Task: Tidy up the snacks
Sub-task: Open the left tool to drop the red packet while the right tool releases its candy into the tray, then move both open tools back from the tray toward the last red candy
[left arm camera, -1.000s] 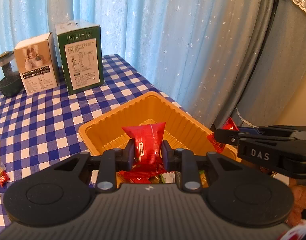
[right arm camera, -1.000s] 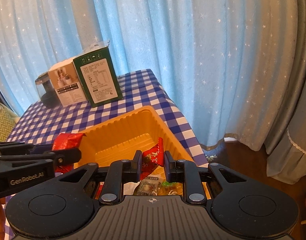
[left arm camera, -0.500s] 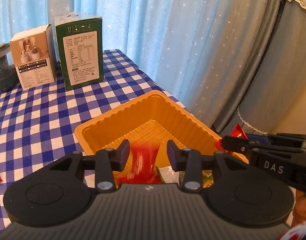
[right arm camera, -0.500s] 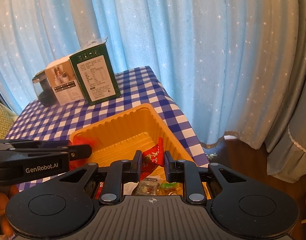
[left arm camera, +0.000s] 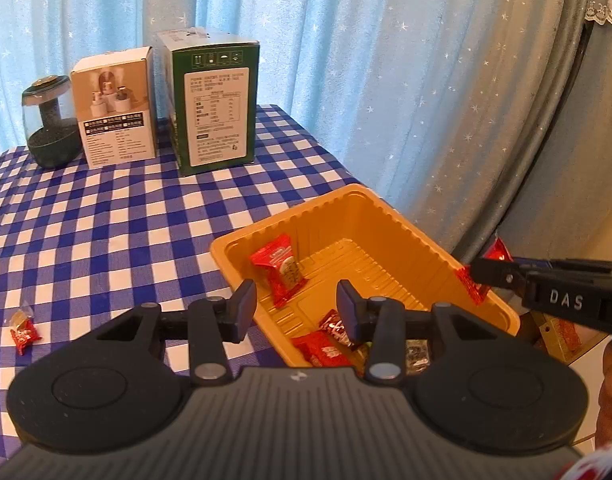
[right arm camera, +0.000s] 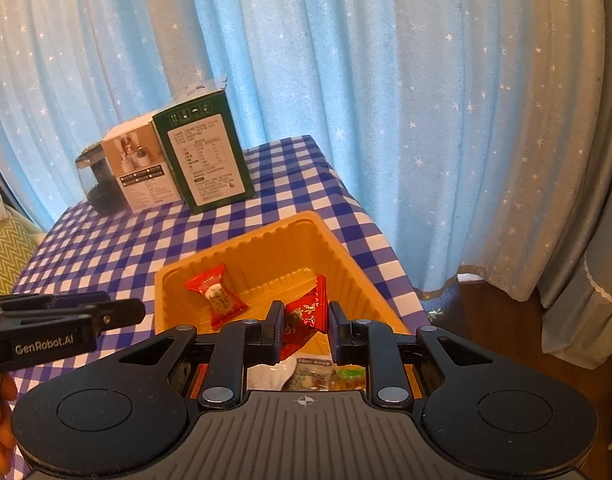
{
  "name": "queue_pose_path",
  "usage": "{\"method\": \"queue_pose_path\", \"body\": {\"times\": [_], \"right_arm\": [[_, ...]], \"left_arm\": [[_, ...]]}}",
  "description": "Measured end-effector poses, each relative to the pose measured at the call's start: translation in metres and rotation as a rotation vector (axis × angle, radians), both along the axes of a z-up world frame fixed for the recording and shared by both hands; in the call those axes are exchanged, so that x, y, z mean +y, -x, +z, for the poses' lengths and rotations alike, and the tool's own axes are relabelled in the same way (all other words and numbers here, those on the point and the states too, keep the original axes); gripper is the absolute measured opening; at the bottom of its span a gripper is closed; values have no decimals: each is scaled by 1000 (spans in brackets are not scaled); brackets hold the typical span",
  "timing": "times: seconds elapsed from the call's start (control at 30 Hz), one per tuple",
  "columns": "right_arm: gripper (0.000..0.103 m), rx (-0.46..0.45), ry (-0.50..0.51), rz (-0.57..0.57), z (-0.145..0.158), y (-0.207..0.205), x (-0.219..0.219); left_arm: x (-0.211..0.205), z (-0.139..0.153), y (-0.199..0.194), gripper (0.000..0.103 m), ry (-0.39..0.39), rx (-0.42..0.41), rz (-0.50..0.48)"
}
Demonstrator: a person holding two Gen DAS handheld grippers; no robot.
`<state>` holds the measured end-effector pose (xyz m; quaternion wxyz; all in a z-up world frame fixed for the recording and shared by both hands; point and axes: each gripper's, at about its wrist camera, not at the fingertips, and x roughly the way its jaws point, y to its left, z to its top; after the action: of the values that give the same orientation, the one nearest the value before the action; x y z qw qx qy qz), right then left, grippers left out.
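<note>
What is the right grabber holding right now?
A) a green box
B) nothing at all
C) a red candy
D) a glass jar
C: in the right wrist view the right gripper has its fingers pressed on a red candy above the orange tray, while the left gripper is open and holds nothing.

Box (left arm camera: 216,108) label print too small to read, snacks (right arm camera: 317,376) behind right gripper (right arm camera: 304,322) partly hidden

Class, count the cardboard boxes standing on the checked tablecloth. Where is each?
2. The green box stands at the far edge; the white box stands beside it, next to the glass jar. More may be hidden.
</note>
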<state>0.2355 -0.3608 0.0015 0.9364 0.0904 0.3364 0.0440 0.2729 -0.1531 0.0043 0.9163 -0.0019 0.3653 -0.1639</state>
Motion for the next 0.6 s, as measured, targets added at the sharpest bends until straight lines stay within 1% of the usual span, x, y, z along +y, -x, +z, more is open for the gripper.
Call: {"method": "queue_pose_path", "body": {"times": [0.2, 0.3, 0.37, 0.4, 0.43, 0.47, 0.5, 0.6], "right_arm": [[23, -6, -15, 19, -1, -8, 7], [23, -29, -27, 59, 0, -14, 9], [25, -33, -31, 67, 1, -17, 9], [34, -35, -34, 57, 2, -18, 8], [46, -40, -38, 45, 3, -17, 6], [49, -46, -44, 33, 4, -16, 3], [51, -48, -48, 23, 5, -14, 1], [52, -33, -53, 7, 5, -7, -2]], "left_arm": [[6, -1, 3, 40, 6, 2, 10], [9, -2, 5, 43, 9, 2, 18], [11, -4, 8, 46, 9, 5, 23], [13, -4, 10, 48, 9, 6, 25], [14, -4, 12, 49, 8, 5, 29], [16, -5, 13, 50, 8, 5, 32], [17, -5, 16, 51, 10, 6, 35], [21, -4, 24, 53, 8, 5, 44]]}}
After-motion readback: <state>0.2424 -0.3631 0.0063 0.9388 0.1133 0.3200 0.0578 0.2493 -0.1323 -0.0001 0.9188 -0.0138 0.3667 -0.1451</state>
